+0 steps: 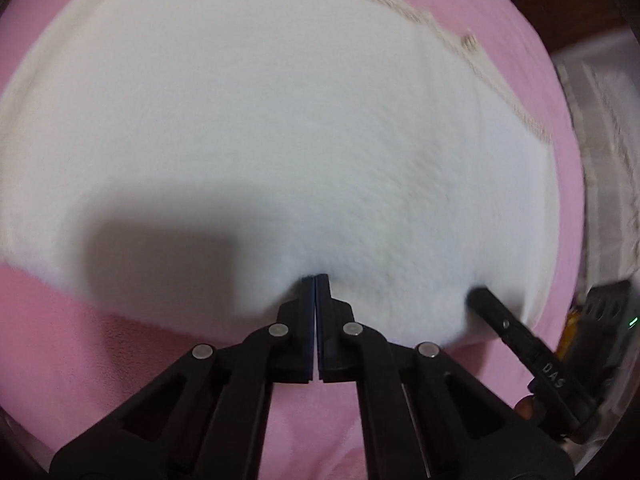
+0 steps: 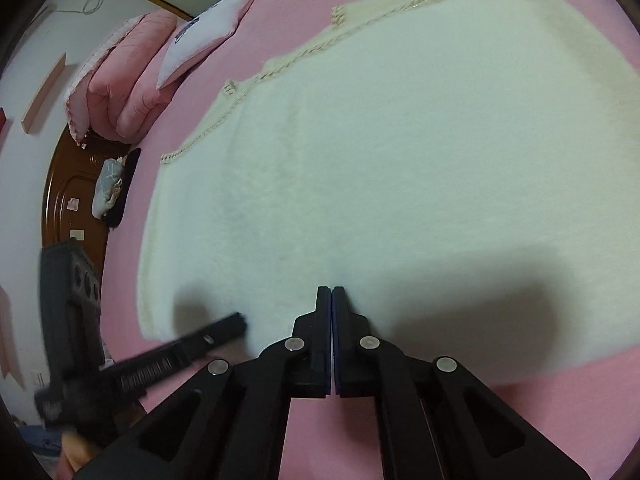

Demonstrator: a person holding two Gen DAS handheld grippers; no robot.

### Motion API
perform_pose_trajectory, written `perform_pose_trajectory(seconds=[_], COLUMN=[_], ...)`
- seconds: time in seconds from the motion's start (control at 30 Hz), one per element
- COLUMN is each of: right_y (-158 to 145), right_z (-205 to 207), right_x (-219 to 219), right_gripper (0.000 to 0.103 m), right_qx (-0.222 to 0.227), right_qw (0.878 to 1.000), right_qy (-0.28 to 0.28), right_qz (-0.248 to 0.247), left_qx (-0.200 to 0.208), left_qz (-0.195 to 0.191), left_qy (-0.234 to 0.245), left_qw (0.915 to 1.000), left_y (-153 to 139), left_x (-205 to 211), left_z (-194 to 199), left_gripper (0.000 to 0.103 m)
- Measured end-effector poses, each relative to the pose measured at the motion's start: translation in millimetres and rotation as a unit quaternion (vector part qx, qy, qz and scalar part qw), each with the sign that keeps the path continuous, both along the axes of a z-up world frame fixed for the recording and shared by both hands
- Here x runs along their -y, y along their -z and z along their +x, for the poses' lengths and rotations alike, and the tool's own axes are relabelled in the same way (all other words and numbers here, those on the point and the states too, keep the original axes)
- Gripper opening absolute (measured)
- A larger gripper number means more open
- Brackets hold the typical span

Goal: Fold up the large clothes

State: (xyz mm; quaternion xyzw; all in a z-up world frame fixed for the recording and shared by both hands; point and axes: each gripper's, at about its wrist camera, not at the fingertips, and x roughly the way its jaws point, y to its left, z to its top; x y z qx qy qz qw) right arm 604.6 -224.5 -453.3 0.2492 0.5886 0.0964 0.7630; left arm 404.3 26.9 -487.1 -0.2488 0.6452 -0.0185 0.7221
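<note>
Dim, soft shadows near center, edges blurry (fisheye warp).

Pink sheet — pink quilt, white pillow.

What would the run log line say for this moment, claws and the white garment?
left claw: shut, tips at near edge of white fuzzy garment | right claw: shut, same edge | garment: flat on pink bedsheet

The matte black plastic left gripper has angular linkage arms, round silver pivot pins and dark blue pads. The matching black right gripper carries white "DAS" lettering along one finger.
</note>
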Motion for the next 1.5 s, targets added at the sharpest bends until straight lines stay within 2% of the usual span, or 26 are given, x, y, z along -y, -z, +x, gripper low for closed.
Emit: perform_pose_trajectory(seconds=[0.03, 0.1, 0.17, 0.23, 0.3, 0.33, 0.37, 0.43, 0.5, 0.57, 0.6, 0.67, 0.77, 0.8, 0.87, 0.93, 1.03, 1.07, 1.17, 1.23, 1.33, 1.37, 1.4, 1.5], right_y=[-4, -9, -14, -15, -17, -18, -19, -24, -29, -38, -44, -53, -51, -47, -37, -27, -21, -19, -15, -8, -4, -4, -3, 3], right_z=[-7, -19, -34, -49, -66, -73, -77, -79, -72, -65, -64, -56, -42, -37, -26, -13, 2, 10, 39, 55, 86, 96, 105, 132], right_x=[11, 36, 66, 99, 133, 145, 150, 148, 133, 113, 102, 75, 29, 12, -19, -42, -54, -54, -51, -46, -48, -49, -50, -48], right_gripper=[0.000, 0.000, 0.000, 0.000, 0.000, 0.000, 0.000, 0.000, 0.000, 0.000, 0.000, 0.000, 0.000, 0.000, 0.000, 0.000, 0.000, 0.000, 0.000, 0.000, 0.000, 0.000, 0.000, 0.000], right_qx=[0.002, 0.008, 0.004, -0.003, -0.008, -0.007, -0.008, -0.011, -0.017, 0.003, 0.024, 0.056, 0.070, 0.068, 0.054, 0.040, 0.049, 0.050, 0.059, 0.067, 0.076, 0.081, 0.083, 0.094], right_qw=[1.000, 1.000, 0.995, 0.988, 0.977, 0.976, 0.976, 0.974, 0.972, 0.979, 0.984, 0.989, 0.995, 0.996, 0.997, 0.998, 0.998, 0.998, 0.997, 0.997, 0.997, 0.996, 0.996, 0.995], right_qy=[0.003, 0.016, 0.052, 0.095, 0.148, 0.163, 0.172, 0.170, 0.163, 0.153, 0.148, 0.128, 0.068, 0.044, 0.005, -0.016, -0.007, -0.002, 0.011, 0.011, 0.012, 0.014, 0.015, 0.018], right_qz=[-0.008, -0.024, -0.087, -0.123, -0.153, -0.144, -0.133, -0.152, -0.170, -0.133, -0.098, -0.040, 0.033, 0.048, 0.050, 0.050, 0.045, 0.046, 0.052, 0.042, 0.022, 0.018, 0.013, -0.033], left_qx=[0.005, 0.019, 0.031, 0.024, 0.014, 0.011, 0.009, 0.002, -0.012, -0.016, -0.009, 0.016, 0.035, 0.038, 0.055, 0.065, 0.080, 0.092, 0.099, 0.101, 0.127, 0.132, 0.135, 0.150], left_qz=[0.012, 0.064, 0.120, 0.162, 0.181, 0.191, 0.198, 0.227, 0.227, 0.236, 0.233, 0.206, 0.112, 0.083, 0.052, 0.022, 0.017, 0.009, -0.021, -0.028, 0.005, 0.014, 0.019, 0.051], left_qy=[0.000, 0.005, 0.004, -0.012, -0.034, -0.049, -0.055, -0.064, -0.078, -0.072, -0.056, -0.008, 0.083, 0.113, 0.152, 0.169, 0.161, 0.150, 0.108, 0.089, 0.074, 0.071, 0.063, 0.049], left_qw=[0.9999, 0.9978, 0.9923, 0.9864, 0.9827, 0.9804, 0.9786, 0.9719, 0.9706, 0.9690, 0.9708, 0.9783, 0.9897, 0.9894, 0.9855, 0.9832, 0.9835, 0.9844, 0.9890, 0.9905, 0.9891, 0.9886, 0.9887, 0.9862], left_y=[-2, -5, -12, -9, -6, -4, -4, -3, -6, -15, -20, -29, -32, -32, -34, -33, -33, -33, -29, -21, -11, -8, -4, 12], left_x=[-7, -23, -40, -68, -91, -104, -108, -119, -126, -125, -104, -80, -34, -17, 11, 30, 36, 27, 10, 3, -5, -10, -15, -25], left_z=[-2, -4, -12, -14, -20, -21, -19, -17, -16, -13, 1, 4, 9, 12, 19, 32, 50, 50, 84, 108, 145, 142, 155, 191], left_gripper=[0.001, 0.001, 0.001, 0.001, 0.001, 0.001, 0.001, 0.001, 0.001, 0.001, 0.001, 0.001, 0.001, 0.001, 0.001, 0.001, 0.001, 0.001, 0.001, 0.001, 0.000, 0.000, 0.001, 0.001])
